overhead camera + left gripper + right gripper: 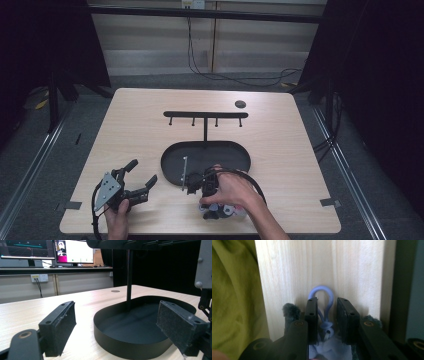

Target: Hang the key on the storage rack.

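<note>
Here, high view: left gripper [144, 176] rests at the table's [280, 135] 7 o'clock, held by the left hand [117, 216]; its jaws stand wide apart, holding nothing. Its own view shows both pads [62, 322] flanking open air before the black oval tray [120, 342]. The tray lies near table centre, a T-shaped hook stand [205, 116] rising from its 12 o'clock edge. At 5 o'clock, the right hand [235, 192] covers the right gripper [326, 312], whose jaws sit narrowly parted around a blue clip loop [321, 293] on a fuzzy toy [329, 350]; whether they pinch it cannot be told.
</note>
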Demonstrator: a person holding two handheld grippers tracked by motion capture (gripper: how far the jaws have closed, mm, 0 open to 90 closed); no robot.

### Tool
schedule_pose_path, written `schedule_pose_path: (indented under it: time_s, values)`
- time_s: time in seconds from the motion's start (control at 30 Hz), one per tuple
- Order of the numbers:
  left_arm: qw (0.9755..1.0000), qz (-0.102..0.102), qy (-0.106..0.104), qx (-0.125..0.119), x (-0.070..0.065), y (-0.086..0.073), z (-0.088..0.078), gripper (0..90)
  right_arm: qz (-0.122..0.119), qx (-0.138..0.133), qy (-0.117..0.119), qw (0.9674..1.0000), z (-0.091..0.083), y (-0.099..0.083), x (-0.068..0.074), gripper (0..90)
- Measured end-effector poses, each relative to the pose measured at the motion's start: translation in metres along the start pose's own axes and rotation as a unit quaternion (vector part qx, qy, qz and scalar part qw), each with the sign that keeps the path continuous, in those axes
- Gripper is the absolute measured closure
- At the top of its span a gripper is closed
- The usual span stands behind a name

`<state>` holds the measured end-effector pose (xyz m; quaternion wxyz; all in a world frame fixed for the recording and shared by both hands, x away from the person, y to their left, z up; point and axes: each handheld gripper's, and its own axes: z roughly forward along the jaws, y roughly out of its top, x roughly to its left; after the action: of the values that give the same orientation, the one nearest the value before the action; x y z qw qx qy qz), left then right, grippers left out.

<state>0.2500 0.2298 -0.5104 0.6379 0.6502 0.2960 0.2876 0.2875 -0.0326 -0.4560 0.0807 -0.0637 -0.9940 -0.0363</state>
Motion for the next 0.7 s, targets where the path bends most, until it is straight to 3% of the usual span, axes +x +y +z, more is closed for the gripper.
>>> schedule_pose_path:
  time_s: [0.17, 0.4, 0.57, 0.67, 0.7]
  values:
    - [1.0000, 0.000, 0.000, 0.000, 0.0000, 0.0000, 0.0000, 15.3, -0.001, 0.011, 0.008, 0.9999, 0.0030, 0.0021, -0.0004, 73.7]
    - [1.0000, 0.000, 0.000, 0.000, 0.0000, 0.0000, 0.0000, 15.3, -0.022, 0.011, -0.002, 0.9997, 0.0002, 0.0054, 0.0030, 79.3]
    - [1.0000, 0.000, 0.000, 0.000, 0.0001, 0.0000, -0.0001, 15.3, -0.029, 0.015, 0.005, 0.9994, 0.0022, 0.0079, 0.0060, 82.7]
    - [1.0000, -0.001, -0.001, 0.000, 0.0000, 0.0000, 0.0000, 15.3, -0.031, 0.024, 0.003, 0.9992, 0.0017, 0.0078, 0.0061, 86.5]
    - [1.0000, 0.000, 0.000, 0.000, 0.0000, 0.0000, -0.0001, 15.3, -0.030, 0.017, -0.009, 0.9994, 0.0009, 0.0077, 0.0068, 87.2]
